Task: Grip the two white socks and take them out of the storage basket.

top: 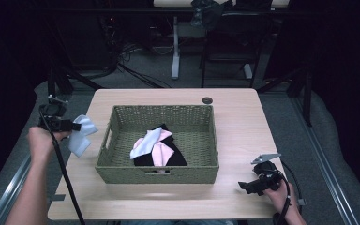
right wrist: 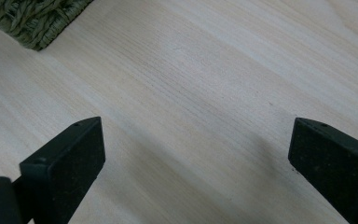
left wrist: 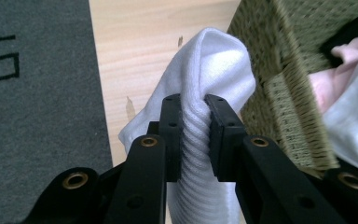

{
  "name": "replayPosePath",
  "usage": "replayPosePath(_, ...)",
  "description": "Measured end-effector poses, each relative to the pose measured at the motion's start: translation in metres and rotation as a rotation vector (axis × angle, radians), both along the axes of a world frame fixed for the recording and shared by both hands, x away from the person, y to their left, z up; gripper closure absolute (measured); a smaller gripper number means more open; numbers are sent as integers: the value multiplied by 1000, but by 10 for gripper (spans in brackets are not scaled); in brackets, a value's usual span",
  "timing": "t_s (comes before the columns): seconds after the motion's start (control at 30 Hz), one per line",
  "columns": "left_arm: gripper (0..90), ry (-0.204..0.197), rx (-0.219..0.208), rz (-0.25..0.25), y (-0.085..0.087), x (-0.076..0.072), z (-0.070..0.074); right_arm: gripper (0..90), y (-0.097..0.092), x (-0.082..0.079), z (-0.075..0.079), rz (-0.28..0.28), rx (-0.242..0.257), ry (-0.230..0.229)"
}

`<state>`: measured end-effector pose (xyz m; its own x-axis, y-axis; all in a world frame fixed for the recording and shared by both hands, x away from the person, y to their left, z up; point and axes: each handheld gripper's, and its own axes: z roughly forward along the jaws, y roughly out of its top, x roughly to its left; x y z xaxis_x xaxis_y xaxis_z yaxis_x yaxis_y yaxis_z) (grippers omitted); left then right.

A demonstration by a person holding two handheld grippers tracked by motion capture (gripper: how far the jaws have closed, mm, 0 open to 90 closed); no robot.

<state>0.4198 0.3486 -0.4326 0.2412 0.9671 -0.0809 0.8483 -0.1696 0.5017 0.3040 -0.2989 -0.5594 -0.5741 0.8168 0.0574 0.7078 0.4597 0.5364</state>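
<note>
I pinch the white sock point(left wrist: 205, 93) in my left gripper point(top: 77, 125) beside the wicker basket point(top: 157, 174); right gripper point(top: 243, 186) idles wide.

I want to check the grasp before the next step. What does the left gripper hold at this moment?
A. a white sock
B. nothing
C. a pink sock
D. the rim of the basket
A: the left gripper has its jaws closed on the ribbed part of a white sock, held left of the basket.

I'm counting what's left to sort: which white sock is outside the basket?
The white sock clamped in the left gripper, left of the basket; the other white sock lies inside.
</note>
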Motion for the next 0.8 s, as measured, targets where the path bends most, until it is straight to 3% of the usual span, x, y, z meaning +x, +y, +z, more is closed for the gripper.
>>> replayPosePath(0.6, 771, 138, -24, 17, -6, 7, -83, 31, 0, 0, 0, 1, 1, -2)
replayPosePath(0.7, 680, 156, -46, 26, -4, 7, -91, 31, 0, 0, 0, 0, 3, 1)
replayPosePath(0.8, 561, 142, -88, 24, -1, 6, -91, 31, 0, 0, 0, 0, 5, 1)
